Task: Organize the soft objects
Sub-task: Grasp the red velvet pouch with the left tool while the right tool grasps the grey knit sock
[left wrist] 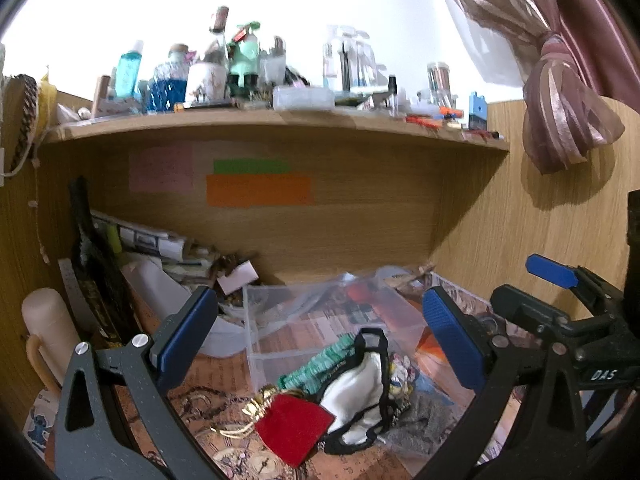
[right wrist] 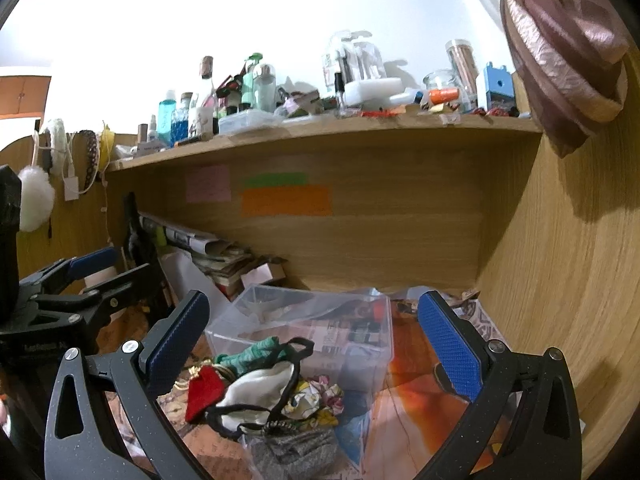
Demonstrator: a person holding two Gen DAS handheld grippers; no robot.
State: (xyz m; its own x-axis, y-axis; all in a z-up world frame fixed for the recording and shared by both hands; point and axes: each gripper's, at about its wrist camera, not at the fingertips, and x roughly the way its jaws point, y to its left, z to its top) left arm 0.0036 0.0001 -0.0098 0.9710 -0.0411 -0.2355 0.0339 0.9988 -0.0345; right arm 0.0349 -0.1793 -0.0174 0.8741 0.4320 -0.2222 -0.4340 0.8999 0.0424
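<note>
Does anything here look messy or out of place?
Yes. The soft items, among them a red pouch, a white cloth and a green scrunchie, lie jumbled on the desk just outside the clear plastic box, not inside it.

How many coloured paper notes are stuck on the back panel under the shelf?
3: a pink note on the left, a green strip to its right, and an orange note directly below the green one. None looks hidden.

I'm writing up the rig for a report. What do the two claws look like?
Both match: the left claw and right claw have dark grey speckled frames with triangular cut-outs, silver screw heads and blue textured finger pads. White lettering marks the bodies.
</note>
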